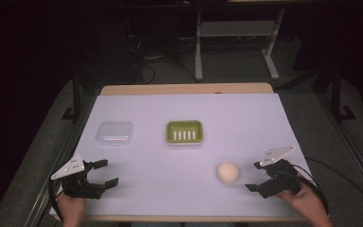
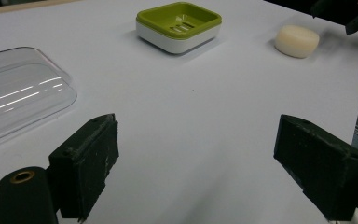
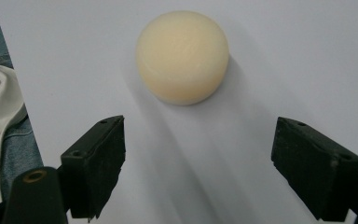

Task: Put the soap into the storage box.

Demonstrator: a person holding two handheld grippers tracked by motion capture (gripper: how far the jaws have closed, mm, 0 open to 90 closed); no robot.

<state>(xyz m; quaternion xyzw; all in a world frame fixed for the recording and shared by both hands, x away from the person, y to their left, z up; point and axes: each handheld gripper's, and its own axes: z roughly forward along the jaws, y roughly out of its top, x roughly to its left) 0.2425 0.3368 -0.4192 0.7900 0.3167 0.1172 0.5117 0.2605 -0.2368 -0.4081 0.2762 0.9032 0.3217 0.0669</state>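
A round cream soap bar (image 1: 228,172) (image 3: 182,56) (image 2: 297,41) lies on the white table sheet (image 1: 184,142), right of centre and near the front. My right gripper (image 1: 256,176) (image 3: 198,163) sits just right of the soap, open, jaws pointing at it with a small gap between. A green soap dish (image 1: 184,132) (image 2: 178,25) with a slotted insert stands at the middle of the table. A clear plastic lid (image 1: 115,132) (image 2: 18,88) lies to its left. My left gripper (image 1: 105,173) (image 2: 198,168) rests open at the front left, holding nothing.
The table's front edge (image 1: 184,218) runs just below both hands. Beyond the far edge stand a desk frame (image 1: 236,42) and cables on a dark floor. Denim and white cloth (image 3: 0,126) show past the table edge in the right gripper view.
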